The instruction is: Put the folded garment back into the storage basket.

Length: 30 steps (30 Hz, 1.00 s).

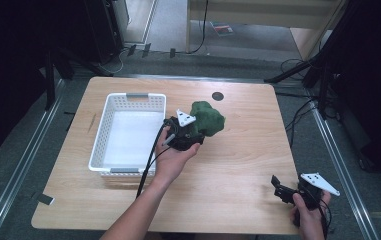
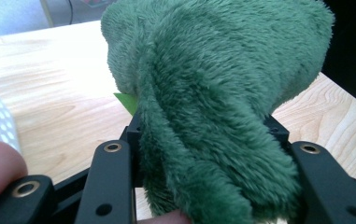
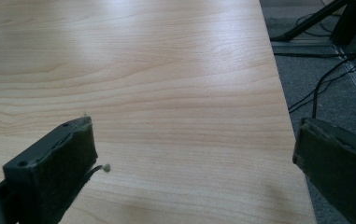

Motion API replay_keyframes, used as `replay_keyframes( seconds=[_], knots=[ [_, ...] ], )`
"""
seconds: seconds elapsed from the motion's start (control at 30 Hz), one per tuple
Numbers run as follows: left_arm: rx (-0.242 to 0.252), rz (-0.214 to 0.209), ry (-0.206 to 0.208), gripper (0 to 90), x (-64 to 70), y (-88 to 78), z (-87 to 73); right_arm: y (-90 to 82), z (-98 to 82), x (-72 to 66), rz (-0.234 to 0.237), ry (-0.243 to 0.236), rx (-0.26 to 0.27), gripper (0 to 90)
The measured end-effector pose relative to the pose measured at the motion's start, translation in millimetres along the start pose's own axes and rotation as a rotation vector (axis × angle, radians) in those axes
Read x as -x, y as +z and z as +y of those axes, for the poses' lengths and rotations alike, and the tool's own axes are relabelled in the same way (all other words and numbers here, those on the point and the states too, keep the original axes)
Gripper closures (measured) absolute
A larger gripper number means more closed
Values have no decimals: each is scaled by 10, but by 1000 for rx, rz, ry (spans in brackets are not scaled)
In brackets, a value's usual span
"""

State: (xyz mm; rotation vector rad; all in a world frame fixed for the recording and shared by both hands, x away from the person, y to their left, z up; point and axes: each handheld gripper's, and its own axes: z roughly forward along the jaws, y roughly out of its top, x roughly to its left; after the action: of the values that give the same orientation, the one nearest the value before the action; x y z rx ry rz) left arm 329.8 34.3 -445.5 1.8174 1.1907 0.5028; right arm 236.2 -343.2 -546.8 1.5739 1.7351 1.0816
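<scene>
- The left hand-held gripper (image 1: pixel 196 134), black with a grey three-cornered plate on top, is clenched on a dark green, fuzzy plush toy (image 1: pixel 207 118). In the left gripper view a thick fold of the green plush toy (image 2: pixel 213 107) is pinched between the two black jaws and bulges up and forward past them.
- The toy sits at the middle of the light wooden bench (image 1: pixel 238 165). Most of its bulk lies beyond the jaw tips, on the far-right side of the left hand (image 1: pixel 174 159). Whether it rests on the wood or is lifted just clear I cannot tell.
- The relation that matters: the white perforated plastic basket (image 1: pixel 99 142) stands just beside the left hand-held gripper, on its left, with its near-right rim close to the gripper's trailing cable. My reading is that the toy is bound for that basket, which would call for a short carry leftward over the rim.
- The basket's long axis runs from the person's side toward the far edge of the bench. Its white floor looks bare; nothing lies in it.
- The right hand-held gripper (image 1: pixel 277 189) is released, its jaws spread wide over bare wood near the bench's near-right corner, well apart from toy and basket. The left hand is plainly the nearer one.
- A small dark round disc (image 1: pixel 217 96) lies on the bench beyond the toy.
</scene>
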Motion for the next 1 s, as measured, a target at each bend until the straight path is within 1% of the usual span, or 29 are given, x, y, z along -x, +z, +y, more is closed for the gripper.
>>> replay_keyframes(
  seconds=[0.13,0.3,0.5,0.57,0.87,1.0],
  knots=[
    [-2,6,3,541,-85,-73,13,0,0,0,0,2,-1,0],
    [21,18,-13,541,-206,-202,34,1,1,0,0,1,-1,0],
    [34,33,-19,540,-348,-325,39,2,1,1,-2,0,-1,0],
    [40,38,-28,541,-413,-370,38,2,1,1,-2,1,-1,0],
    [59,96,-62,540,-746,-569,-5,5,1,3,-3,-1,-2,0],
    [68,112,-75,540,-876,-642,-41,5,1,2,-4,-1,-3,0]
  ],
)
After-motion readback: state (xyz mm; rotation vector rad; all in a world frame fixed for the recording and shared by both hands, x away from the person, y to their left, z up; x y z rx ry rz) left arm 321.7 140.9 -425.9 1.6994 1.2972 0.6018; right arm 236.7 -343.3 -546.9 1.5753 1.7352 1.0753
